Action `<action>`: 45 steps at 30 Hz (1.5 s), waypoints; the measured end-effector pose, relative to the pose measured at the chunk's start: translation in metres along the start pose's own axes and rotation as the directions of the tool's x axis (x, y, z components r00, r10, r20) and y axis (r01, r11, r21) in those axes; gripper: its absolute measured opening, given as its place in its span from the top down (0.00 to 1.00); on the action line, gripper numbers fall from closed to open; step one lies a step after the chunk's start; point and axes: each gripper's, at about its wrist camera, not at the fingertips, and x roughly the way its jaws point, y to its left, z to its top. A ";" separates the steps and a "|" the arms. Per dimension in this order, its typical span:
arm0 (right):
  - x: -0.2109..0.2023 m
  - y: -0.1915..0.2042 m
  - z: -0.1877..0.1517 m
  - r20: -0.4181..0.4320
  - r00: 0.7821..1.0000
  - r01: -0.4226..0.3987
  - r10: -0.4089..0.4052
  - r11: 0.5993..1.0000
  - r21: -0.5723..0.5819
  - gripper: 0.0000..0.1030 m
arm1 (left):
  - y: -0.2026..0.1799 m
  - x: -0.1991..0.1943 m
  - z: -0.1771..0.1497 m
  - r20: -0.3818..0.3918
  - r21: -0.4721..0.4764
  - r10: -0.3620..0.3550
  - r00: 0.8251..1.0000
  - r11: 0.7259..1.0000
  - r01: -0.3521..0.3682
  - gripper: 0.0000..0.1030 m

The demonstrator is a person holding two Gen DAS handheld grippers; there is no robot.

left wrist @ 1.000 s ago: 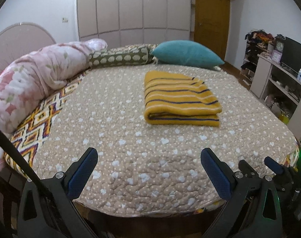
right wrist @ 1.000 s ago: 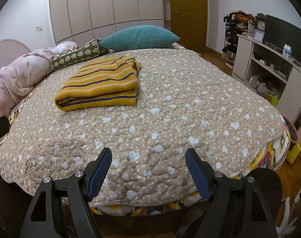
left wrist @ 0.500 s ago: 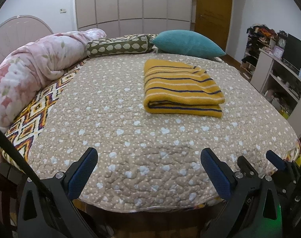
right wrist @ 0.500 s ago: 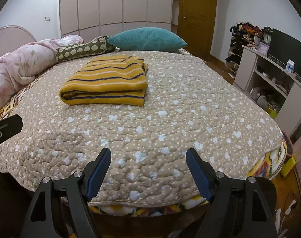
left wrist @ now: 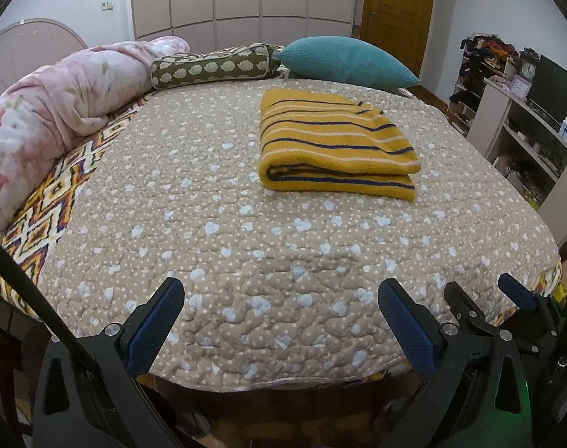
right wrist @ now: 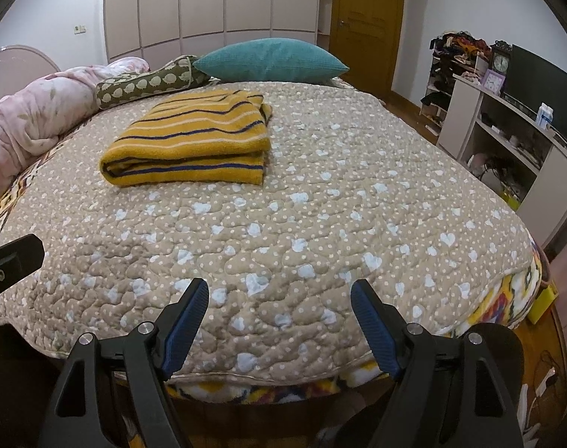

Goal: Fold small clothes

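Note:
A yellow garment with dark and white stripes lies folded into a thick rectangle on the beige heart-print quilt, toward the far side; it also shows in the right wrist view. My left gripper is open and empty over the bed's near edge, well short of the garment. My right gripper is open and empty, also at the near edge. The right gripper's fingers show at the lower right of the left wrist view.
A teal pillow, a green patterned bolster and a rolled pink floral duvet lie along the far and left sides. White shelves with a TV stand on the right. A wooden door is behind.
Both grippers have moved slightly forward and up over the bed edge, so the folded garment looks nearer. Both stay open and the garment has not moved.

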 end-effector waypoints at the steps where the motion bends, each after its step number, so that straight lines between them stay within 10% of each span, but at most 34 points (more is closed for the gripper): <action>1: 0.000 0.000 0.000 -0.001 1.000 0.001 -0.001 1.000 0.000 0.20 | 0.001 0.001 0.000 -0.003 -0.002 -0.003 1.000 1.000 0.003 0.00; 45: 0.003 0.000 -0.004 -0.013 1.000 0.006 -0.006 1.000 0.014 0.18 | 0.002 -0.004 0.001 0.029 -0.017 0.001 1.000 1.000 0.000 0.00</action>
